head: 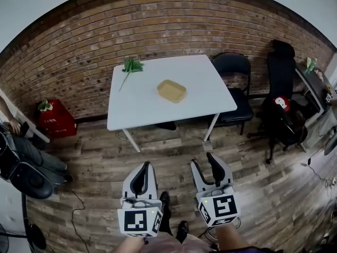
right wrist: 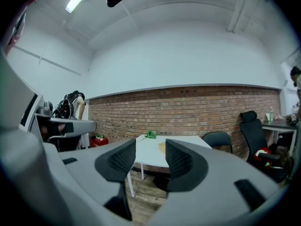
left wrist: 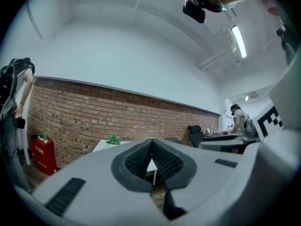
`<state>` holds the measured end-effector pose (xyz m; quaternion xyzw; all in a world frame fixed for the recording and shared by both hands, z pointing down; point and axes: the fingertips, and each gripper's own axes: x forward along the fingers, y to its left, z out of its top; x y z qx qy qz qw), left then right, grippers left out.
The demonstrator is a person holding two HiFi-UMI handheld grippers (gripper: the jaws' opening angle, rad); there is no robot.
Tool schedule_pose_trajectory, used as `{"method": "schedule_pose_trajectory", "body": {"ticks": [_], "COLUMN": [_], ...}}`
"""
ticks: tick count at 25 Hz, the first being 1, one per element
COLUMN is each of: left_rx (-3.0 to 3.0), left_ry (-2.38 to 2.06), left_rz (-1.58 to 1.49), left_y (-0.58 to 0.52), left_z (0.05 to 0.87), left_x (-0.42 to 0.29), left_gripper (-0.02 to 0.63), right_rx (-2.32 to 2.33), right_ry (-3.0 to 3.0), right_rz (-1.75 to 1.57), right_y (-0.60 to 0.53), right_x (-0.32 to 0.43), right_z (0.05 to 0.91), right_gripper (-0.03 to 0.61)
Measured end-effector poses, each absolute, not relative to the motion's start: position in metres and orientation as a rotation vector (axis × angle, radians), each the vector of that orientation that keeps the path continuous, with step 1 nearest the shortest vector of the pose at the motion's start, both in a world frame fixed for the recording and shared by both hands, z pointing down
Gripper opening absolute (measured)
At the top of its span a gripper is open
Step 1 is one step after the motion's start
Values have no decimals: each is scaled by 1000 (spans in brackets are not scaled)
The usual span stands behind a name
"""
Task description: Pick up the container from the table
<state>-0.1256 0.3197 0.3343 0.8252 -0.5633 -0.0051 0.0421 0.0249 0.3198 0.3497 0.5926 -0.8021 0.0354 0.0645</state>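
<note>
- Approach is the step in hand: the container (head: 171, 91) sits near the middle of the table (head: 202, 96), well apart from both grippers, which hang low over the floor
- Left gripper (head: 141, 179) has its jaws closed tip to tip, with nothing in them
- Right gripper (head: 208, 172) has its jaws apart with only air between; the table shows far off through the gap
- Next move, as I judge it: step up to the table, lower the open right gripper over one rim of the container, then close
- Container's depth and contents are too small to tell; in the right gripper view a jaw cuts most of it off, and the left gripper view does not show it
</note>
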Motion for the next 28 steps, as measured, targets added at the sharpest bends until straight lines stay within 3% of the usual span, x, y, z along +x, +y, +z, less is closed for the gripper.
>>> {"method": "schedule_pose_trajectory", "body": {"ticks": [12, 28], "left_rx": [2638, 2656], "left_ry": [-1620, -1532], "left_rz": [-74, -21], "left_y": [166, 95], "left_z": [313, 332], "left_x": [-135, -122], "left_gripper": [8, 8], "right_rx": [1880, 1926], "right_ry": [-2379, -2320], "right_rz": [39, 61], "right_y": [175, 106], "right_x": [6, 19], "right_z": [325, 331], "right_gripper": [198, 189]}}
